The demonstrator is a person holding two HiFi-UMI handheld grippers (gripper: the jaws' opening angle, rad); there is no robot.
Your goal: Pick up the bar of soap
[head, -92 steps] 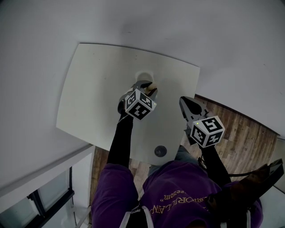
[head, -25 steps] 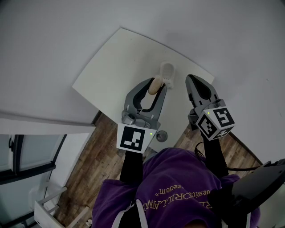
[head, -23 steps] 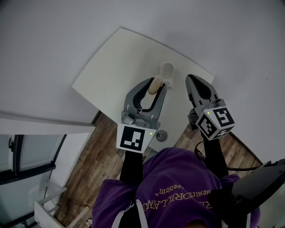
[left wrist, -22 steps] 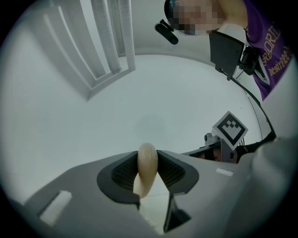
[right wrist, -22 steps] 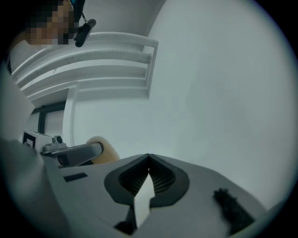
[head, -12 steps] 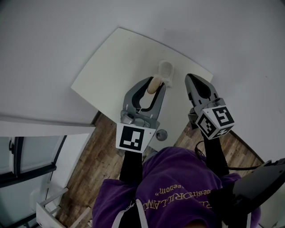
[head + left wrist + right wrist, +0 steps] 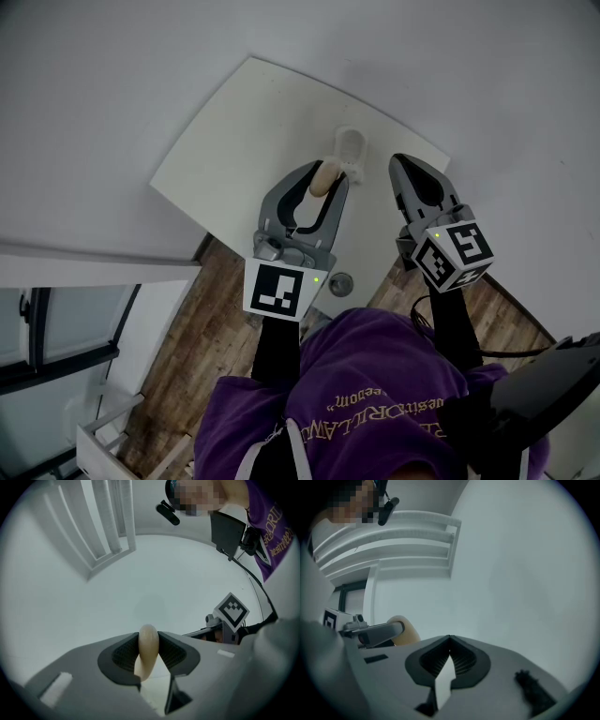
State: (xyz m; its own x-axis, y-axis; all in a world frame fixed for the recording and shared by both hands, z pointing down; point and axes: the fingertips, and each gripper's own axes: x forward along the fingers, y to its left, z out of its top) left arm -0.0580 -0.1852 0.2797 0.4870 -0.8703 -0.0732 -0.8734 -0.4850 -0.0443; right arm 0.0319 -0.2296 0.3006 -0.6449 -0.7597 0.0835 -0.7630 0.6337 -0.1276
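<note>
Pinching bar of soap [image 7: 146,657], left claw [image 7: 148,637] level

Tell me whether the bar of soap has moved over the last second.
No. In the head view the bar of soap keeps its spot just below-left of the white dish, clamped in the left gripper.

Yellow lettering is printed upside down on the near purple fabric shirt [image 7: 375,380], too blurred to be read. Black-and-white square markers are carried by the left gripper [image 7: 322,180] and right gripper [image 7: 401,169].
</note>
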